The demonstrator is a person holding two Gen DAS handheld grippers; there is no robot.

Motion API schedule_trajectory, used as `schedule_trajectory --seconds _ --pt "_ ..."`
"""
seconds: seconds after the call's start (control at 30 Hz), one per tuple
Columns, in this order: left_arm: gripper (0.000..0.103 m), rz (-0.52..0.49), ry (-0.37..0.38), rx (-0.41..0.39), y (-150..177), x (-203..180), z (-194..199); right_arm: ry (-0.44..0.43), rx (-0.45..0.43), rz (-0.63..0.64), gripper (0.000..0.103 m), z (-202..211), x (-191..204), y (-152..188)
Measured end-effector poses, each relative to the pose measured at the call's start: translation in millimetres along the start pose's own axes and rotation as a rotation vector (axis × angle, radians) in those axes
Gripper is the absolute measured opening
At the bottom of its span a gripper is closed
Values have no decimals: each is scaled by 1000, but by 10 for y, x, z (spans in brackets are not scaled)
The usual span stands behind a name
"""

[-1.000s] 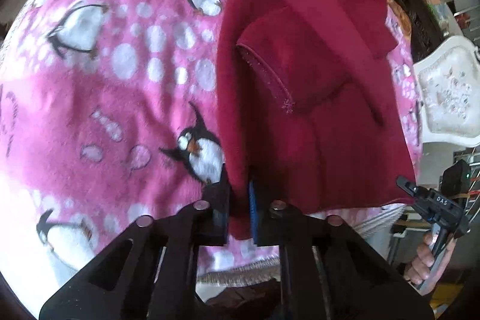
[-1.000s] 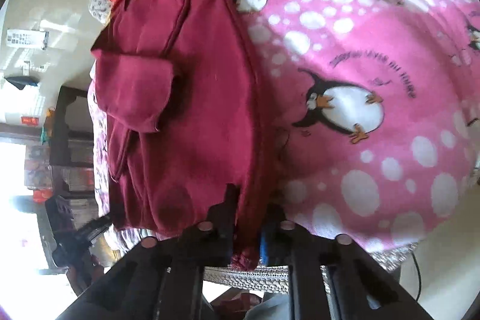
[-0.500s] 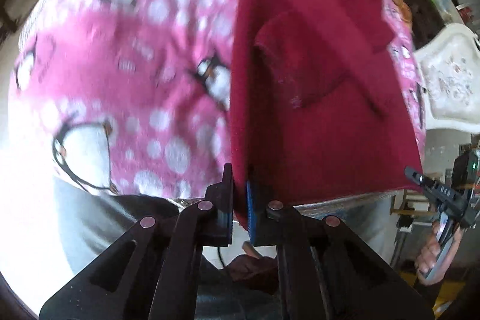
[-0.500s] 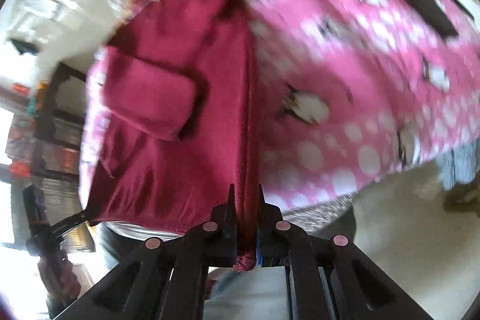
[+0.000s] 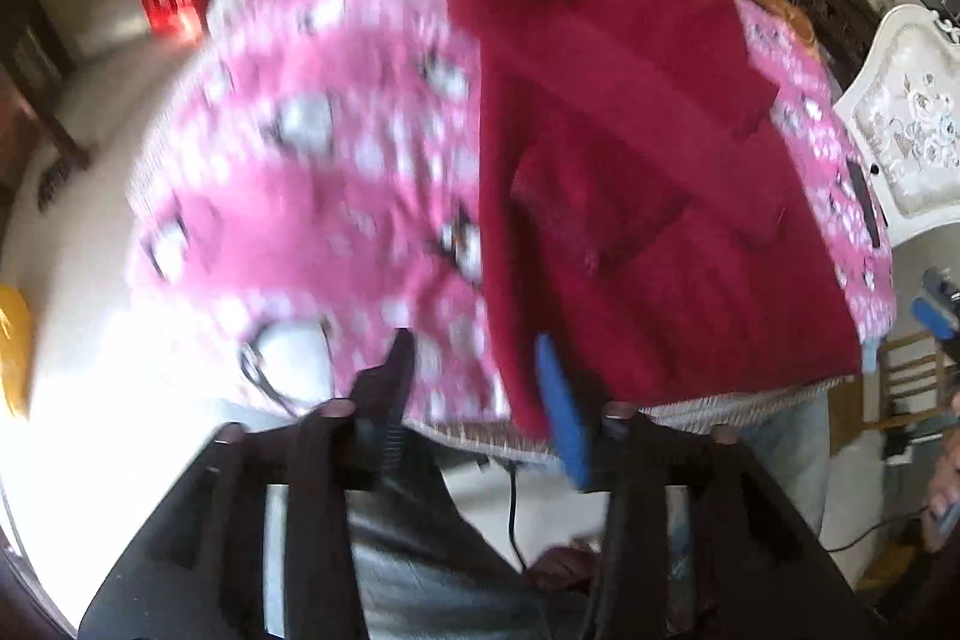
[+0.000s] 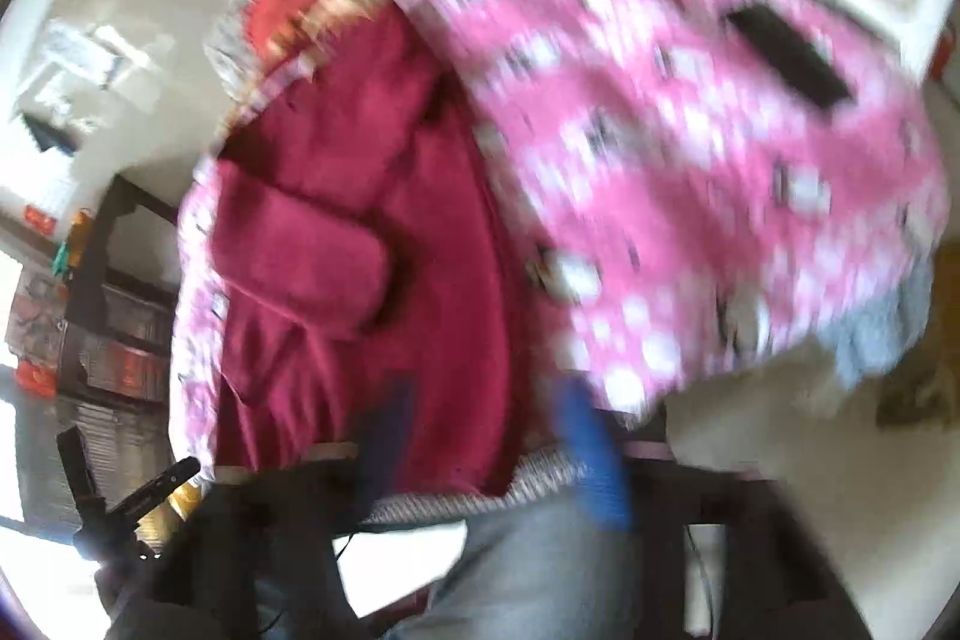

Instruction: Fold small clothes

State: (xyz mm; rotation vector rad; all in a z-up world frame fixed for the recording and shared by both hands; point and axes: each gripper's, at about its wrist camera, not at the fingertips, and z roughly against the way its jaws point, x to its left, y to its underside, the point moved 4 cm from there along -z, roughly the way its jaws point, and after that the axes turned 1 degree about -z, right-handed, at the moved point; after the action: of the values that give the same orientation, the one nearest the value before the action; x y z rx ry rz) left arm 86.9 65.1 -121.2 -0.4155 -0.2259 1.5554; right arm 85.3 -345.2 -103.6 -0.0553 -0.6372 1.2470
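Both the left gripper [image 5: 474, 376] and right gripper [image 6: 492, 436] have just been opening and now gape with nothing pinched, maroon garment [image 5: 630, 220] lying folded once on the penguin blanket [image 5: 312, 172], near hem at its near edge, further folds probably left.

in the blurred right wrist view, the right tool [image 6: 486, 436] had just been opening, its fingers apart over the near hem of the folded maroon garment [image 6: 384, 280] lying on the pink penguin-print blanket [image 6: 690, 196], with a dark flat object [image 6: 786, 58] resting farther back on that blanket.
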Motion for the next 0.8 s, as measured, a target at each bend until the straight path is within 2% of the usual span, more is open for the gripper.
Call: schedule_trajectory --seconds 0.03,0.07,0.23,0.4,0.5,0.73,0.8 --pt "57 3 -6 -26 -66 9 71 5 -43 29 83 87 82 -54" --pt "59 12 -8 -51 -146 1 144 12 -84 66 85 173 210 -116" --pt "62 40 11 -128 -515 -14 379 39 -142 150 85 256 609 -383" --pt "62 32 28 -147 -870 -104 409 48 -180 220 85 223 869 -585" --pt "62 18 4 -162 -1068 -108 413 29 -205 258 85 222 992 -706" --pt "62 -17 -65 -192 -1583 -121 310 -91 -173 304 85 70 1194 -1100" --pt "62 -19 -76 -197 -1720 -115 263 -79 -162 308 85 3 1213 -1221"
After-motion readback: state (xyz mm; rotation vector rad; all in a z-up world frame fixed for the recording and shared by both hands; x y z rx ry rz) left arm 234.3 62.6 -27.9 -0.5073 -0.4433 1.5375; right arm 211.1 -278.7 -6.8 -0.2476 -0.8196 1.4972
